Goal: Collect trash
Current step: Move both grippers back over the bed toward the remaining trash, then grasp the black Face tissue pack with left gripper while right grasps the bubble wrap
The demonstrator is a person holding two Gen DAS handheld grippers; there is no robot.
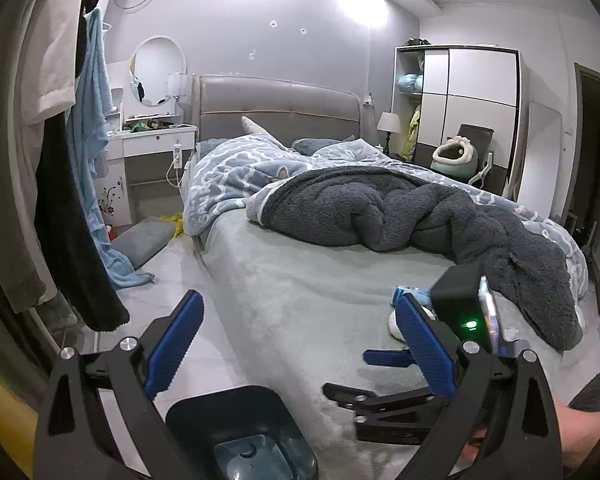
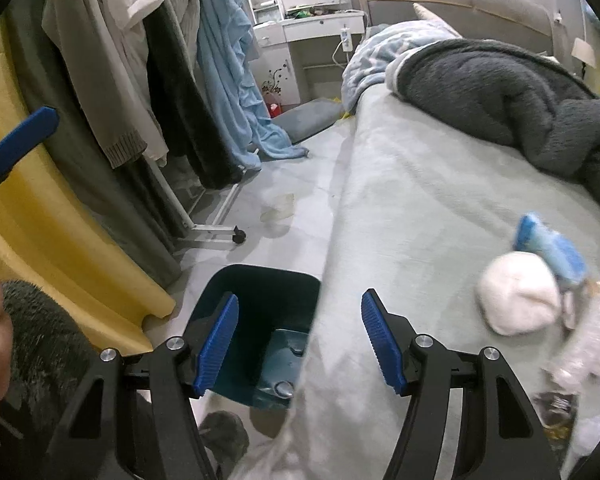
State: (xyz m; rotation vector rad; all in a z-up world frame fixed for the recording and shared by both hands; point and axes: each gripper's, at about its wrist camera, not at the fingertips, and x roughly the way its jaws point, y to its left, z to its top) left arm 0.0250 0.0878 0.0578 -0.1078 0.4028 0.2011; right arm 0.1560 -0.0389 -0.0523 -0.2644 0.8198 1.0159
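The bed (image 2: 420, 208) fills most of what I see, its grey-green cover bare on the near part and the dark fleece blanket (image 1: 420, 216) bunched at the far side. On the floor just beside the bed's near left edge stands the dark bin (image 2: 260, 320), mouth up; I judge it is set there so trash can be dropped straight off the mattress. The trash itself lies together on the bed's near right: a white wad (image 2: 518, 304), a blue wrapper (image 2: 552, 252) touching it, and crinkled clear plastic (image 2: 592, 340) nearer still. My right gripper (image 2: 300, 344) is spread wide and holds nothing, hanging over the bin and bed edge. My left gripper (image 1: 300, 348) is likewise wide apart and empty.
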